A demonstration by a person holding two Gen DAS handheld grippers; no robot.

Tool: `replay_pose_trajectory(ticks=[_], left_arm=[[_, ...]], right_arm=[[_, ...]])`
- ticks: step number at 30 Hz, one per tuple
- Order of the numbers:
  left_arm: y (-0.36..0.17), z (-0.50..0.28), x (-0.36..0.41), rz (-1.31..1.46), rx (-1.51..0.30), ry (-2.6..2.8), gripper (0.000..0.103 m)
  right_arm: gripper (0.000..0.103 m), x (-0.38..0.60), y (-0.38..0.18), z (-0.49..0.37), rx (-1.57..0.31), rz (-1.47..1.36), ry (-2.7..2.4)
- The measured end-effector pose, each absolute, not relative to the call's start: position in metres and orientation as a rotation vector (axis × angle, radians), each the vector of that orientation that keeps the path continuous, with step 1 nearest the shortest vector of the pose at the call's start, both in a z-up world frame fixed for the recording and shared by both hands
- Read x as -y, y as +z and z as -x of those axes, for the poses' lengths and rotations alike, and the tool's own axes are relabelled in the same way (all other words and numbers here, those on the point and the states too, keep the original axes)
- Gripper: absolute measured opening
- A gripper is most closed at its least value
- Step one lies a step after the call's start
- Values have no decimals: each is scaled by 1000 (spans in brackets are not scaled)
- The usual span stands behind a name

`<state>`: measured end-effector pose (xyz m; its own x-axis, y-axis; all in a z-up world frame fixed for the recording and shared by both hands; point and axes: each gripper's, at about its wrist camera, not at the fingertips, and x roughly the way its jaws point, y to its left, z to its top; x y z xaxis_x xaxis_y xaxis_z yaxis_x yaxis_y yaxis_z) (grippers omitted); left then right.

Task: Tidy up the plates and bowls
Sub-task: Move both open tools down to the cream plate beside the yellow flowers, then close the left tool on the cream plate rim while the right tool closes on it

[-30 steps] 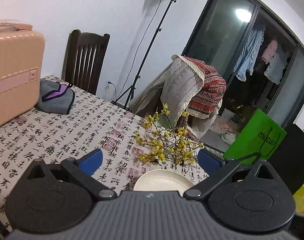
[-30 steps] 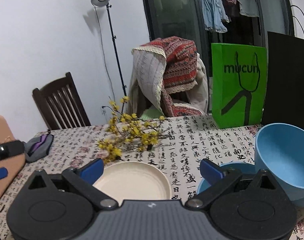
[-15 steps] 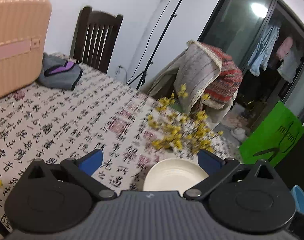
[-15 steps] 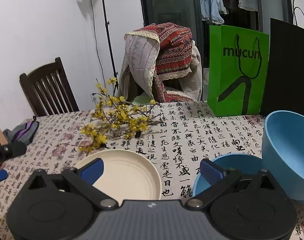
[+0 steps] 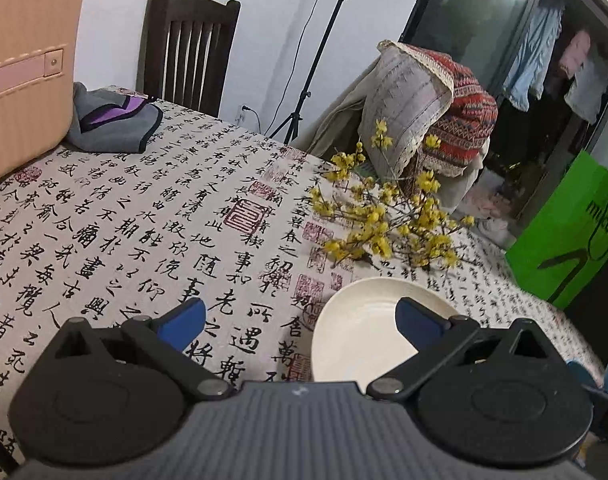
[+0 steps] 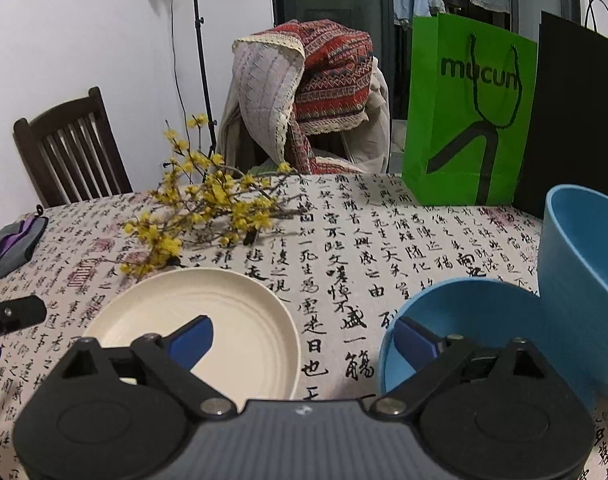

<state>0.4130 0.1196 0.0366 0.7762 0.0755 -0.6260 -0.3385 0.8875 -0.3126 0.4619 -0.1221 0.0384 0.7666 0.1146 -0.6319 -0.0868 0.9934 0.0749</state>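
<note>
1. Left wrist view: your left claw (image 5: 300,318) is spread and holds nothing. The cream plate (image 5: 358,336) lies alone on the counter (image 5: 144,208), so nothing looks sorted yet. There is open cloth to its left, and the flower sprig (image 5: 388,220) crowds its far side.

2. Right wrist view: your right claw (image 6: 304,338) has just narrowed slightly, still spread with nothing between. It hangs between the plate (image 6: 224,320) and the low blue bowl (image 6: 464,312). The tall blue bowl (image 6: 580,264) stands against that one, near the counter's right edge.

Open tablecloth (image 5: 152,216) at left, free for approach. Far side blocked by flower sprig (image 6: 200,204) just behind cream plate (image 6: 224,320). Bare strip btwn plate and blue bowls (image 6: 484,320). Green bag (image 6: 468,112) far right.
</note>
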Motion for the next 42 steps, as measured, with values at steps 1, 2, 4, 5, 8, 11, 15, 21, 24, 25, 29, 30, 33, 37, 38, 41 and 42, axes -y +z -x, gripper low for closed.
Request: replay_pose_trajectory(ticks=[1, 2, 4, 5, 8, 11, 15, 21, 24, 25, 29, 30, 33, 37, 38, 41, 42], left_arm=[[35, -413, -119, 422, -649, 232, 103], [34, -414, -117, 415, -650, 233, 103], [30, -416, -116, 404, -655, 237, 103], [28, -417, -115, 394, -656, 236, 103], [24, -419, -111, 371, -663, 234, 103], [21, -421, -106, 349, -666, 228, 101], [18, -422, -104, 336, -662, 217, 98], [14, -423, -101, 327, -671, 204, 94], [14, -423, -101, 327, -670, 202, 92], [14, -423, -101, 328, -670, 202, 92], [14, -423, -100, 327, -670, 203, 92], [14, -423, -100, 328, -670, 202, 92], [14, -424, -101, 331, -671, 201, 92], [13, -424, -101, 332, -675, 200, 92], [13, -424, -101, 332, -675, 201, 92], [13, -424, -102, 342, -675, 204, 92], [13, -424, -103, 345, -674, 205, 92]], right_arm=[[94, 122, 37, -462, -691, -40, 106], [93, 123, 36, -463, -693, -38, 105], [92, 122, 33, -464, -695, -28, 101], [92, 122, 32, -464, -696, -22, 99], [92, 121, 29, -466, -698, -8, 97], [91, 121, 26, -467, -698, 5, 92], [87, 120, 24, -468, -695, 22, 83], [80, 123, 24, -468, -692, 21, 79], [74, 125, 24, -467, -684, 16, 73], [73, 126, 25, -466, -682, 13, 74], [69, 131, 26, -466, -678, -2, 79], [69, 132, 26, -466, -678, -4, 80], [67, 134, 26, -466, -674, -7, 84], [65, 134, 25, -466, -666, 4, 85], [64, 134, 26, -465, -663, -3, 85], [63, 137, 29, -461, -629, -25, 86], [63, 137, 31, -459, -616, -27, 88]])
